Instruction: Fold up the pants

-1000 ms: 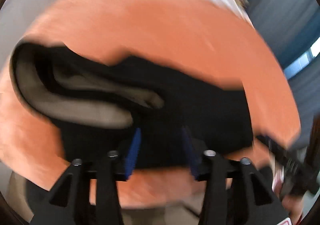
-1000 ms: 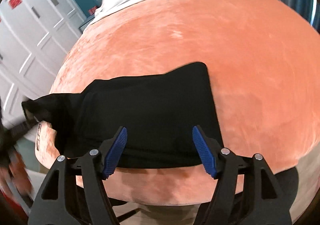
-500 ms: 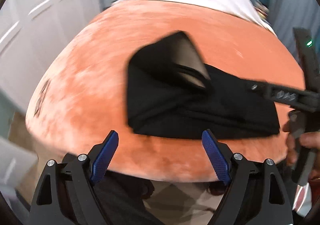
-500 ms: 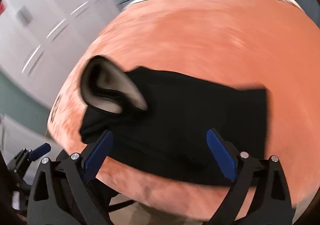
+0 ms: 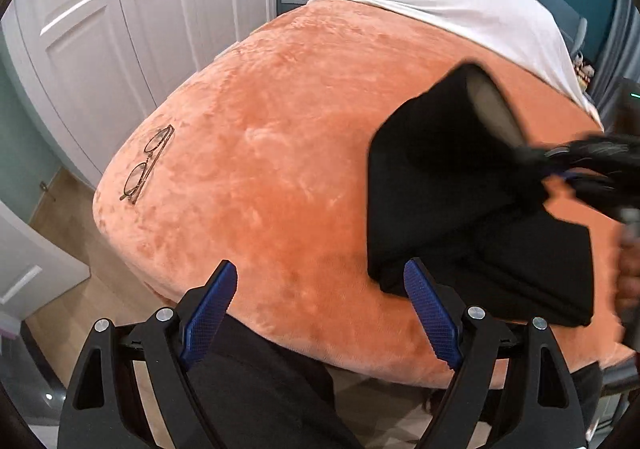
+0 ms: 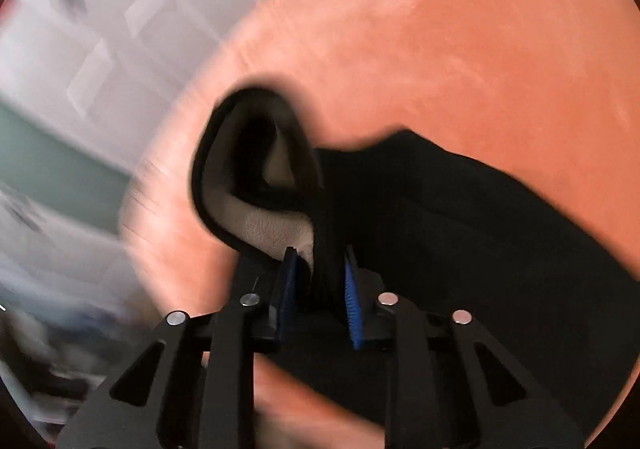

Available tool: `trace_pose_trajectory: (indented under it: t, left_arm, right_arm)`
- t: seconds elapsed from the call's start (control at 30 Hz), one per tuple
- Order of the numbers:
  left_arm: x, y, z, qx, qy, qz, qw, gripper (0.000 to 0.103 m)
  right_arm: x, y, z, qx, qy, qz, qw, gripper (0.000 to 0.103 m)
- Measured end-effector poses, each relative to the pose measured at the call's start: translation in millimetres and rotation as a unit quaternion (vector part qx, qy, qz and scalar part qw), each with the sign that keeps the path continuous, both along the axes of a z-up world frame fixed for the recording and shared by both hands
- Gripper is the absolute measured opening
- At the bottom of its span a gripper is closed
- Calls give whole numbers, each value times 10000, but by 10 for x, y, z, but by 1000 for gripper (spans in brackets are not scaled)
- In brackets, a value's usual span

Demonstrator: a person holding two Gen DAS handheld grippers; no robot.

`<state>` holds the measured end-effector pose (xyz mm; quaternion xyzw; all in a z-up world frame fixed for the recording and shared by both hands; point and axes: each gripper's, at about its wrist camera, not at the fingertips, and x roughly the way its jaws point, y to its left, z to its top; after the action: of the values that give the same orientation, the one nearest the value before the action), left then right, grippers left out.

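A: What changed in the last half second?

B: The right hand-held gripper (image 6: 318, 289) has clamped onto the pants (image 5: 460, 209), lifting the lined waistband end; before, its fingers stood apart. The left hand-held gripper (image 5: 320, 313) is still spread wide, holding nothing.

A: Where are the pants?

B: Right side of the left view, on the orange bed (image 5: 280, 129), partly folded. Glasses (image 5: 146, 165) lie at centre left.

A: Next?

B: Probably carry that end across and lay it flat.

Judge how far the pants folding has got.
Done: the black pants already lie doubled into a short stack on the orange blanket. In hand: the right hand-held gripper is shut on a raised flap; the left hand-held gripper is open, empty. Left: laying that flap flat.
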<state>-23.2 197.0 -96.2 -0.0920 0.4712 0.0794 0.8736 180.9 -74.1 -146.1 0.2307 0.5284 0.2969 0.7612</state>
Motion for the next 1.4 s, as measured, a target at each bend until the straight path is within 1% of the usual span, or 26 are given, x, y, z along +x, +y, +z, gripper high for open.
trace_pose_trajectory:
  t: [0.03,0.1,0.13,0.2,0.23,0.3,0.33,0.37,0.43,0.57,0.67,0.73,0.77,0.83,0.9,0.97,1.03,1.07,1.1,1.13,1.17,1.23,1.27,1.3,1.37,1.4]
  left_arm:
    - [27,2,-3,-56,-29,12,10000,83]
    - [71,-24,-31,-108,-32,-2,9999,83]
    - [99,-42,-57,-105,-5,-23,9999,83]
    - [185,-125,-108,-101,87,-126,9998,83]
    - [217,-166,-120,-82,122,-148,9998,83]
    - [270,-228,-124,-89,132,-183,9997,83]
    - [283,-245,-126,-93,154,-169,9997,83]
    - [291,-254,-131,-151,178,-154,9996,83]
    - [297,-249,-149,-296,261,-120,9991,83]
    - [273,-202,-203,-295,379,-75,9988,83]
    - [243,-180,-282,-187,502,-20,9986,83]
    - [237,-153,-354,-270,629,45,9976,83]
    - [235,-145,-373,-304,665,71,9973,83]
    - [235,-118,-369,-361,716,94,9967,83]
    - [219,-82,-311,-362,595,111,9975,83]
    - [222,-45,-276,-332,493,126,9982,85]
    - [273,-36,-310,-417,537,151,9976,85]
    - [302,-40,-332,-480,592,155,9970,85]
    - [325,-49,-343,-546,634,151,9964,85]
    - [345,-63,-345,-641,632,122,9959,85]
    - [351,-74,-342,-653,609,112,9959,85]
    - [369,-103,-367,-612,593,69,9963,85]
    - [389,-126,-398,-598,636,33,9962,85]
    - [426,-161,-450,-599,738,-26,9955,85]
    - [479,-225,-503,-609,886,-112,9941,85]
    - [493,-265,-503,-623,888,-164,9940,85]
  right_arm:
    - [-90,-254,151,454,26,-328,9984,3]
    - [-312,-760,250,691,-15,-969,9929,3]
    - [-371,-892,214,441,-55,-1162,9922,3]
    - [-477,-1089,-25,-705,21,-1389,9878,10]
    - [-531,-1121,-204,-1470,246,-1388,9790,15]
    - [-654,-1062,-368,-1895,276,-1164,9746,23]
    - [-679,-1017,-375,-1886,206,-1090,9758,41]
    - [-704,-963,-359,-1872,89,-1057,9766,66]
    - [-770,-797,-267,-1742,-381,-909,9798,75]
    - [-725,-500,-236,-2027,-606,-175,9772,75]
    - [-642,-414,-378,-1222,22,202,9923,75]
    - [-586,-292,-582,-1002,368,237,9940,72]
    - [-540,-186,-674,-1127,368,292,9925,44]
    - [-439,21,-703,-1255,466,507,9897,3]
    - [-326,89,-391,-1168,134,581,9914,3]
    - [-120,105,207,-1296,-698,541,9876,3]
    - [153,18,402,-1614,-1063,354,9805,9]
    - [295,-31,332,-2015,-1041,325,9734,35]
    - [438,-132,152,-2782,-877,126,9564,47]
    - [463,-241,52,-3166,-789,-93,9452,50]
    - [431,-382,-22,-3171,-690,-205,9457,50]
    - [257,-678,-85,-2436,-518,-409,9676,49]
    - [169,-806,-124,-2197,-486,-514,9730,49]
    - [88,-892,-167,-2139,-479,-568,9740,49]
    - [-70,-935,-258,-2511,-619,-472,9648,50]
    - [-124,-960,-339,-2470,-505,-295,9673,50]
